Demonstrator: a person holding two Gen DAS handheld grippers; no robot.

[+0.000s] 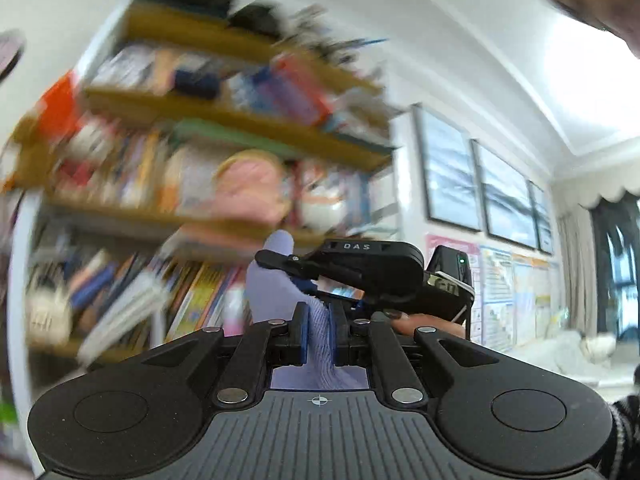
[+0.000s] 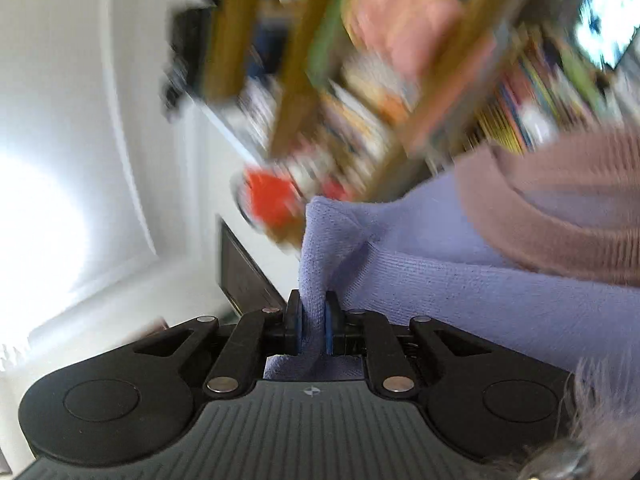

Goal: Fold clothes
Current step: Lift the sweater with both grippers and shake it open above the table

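Observation:
A lavender knit garment (image 2: 460, 280) with a dusty-pink ribbed band (image 2: 540, 216) is held up in the air. My right gripper (image 2: 314, 322) is shut on a pinched fold of it; the cloth spreads to the right. My left gripper (image 1: 319, 330) is shut on another part of the same lavender garment (image 1: 272, 280), which bunches up just beyond the jaws. The other gripper's black body (image 1: 376, 272) shows right behind that cloth in the left wrist view, with fingers of a hand (image 1: 420, 322) under it. Both views are tilted and blurred.
A wooden bookshelf (image 1: 200, 112) packed with books and toys fills the left of the left wrist view and shows in the right wrist view (image 2: 304, 80). Framed pictures (image 1: 480, 184), wall posters (image 1: 516, 292) and a curtained window (image 1: 616, 272) stand to the right.

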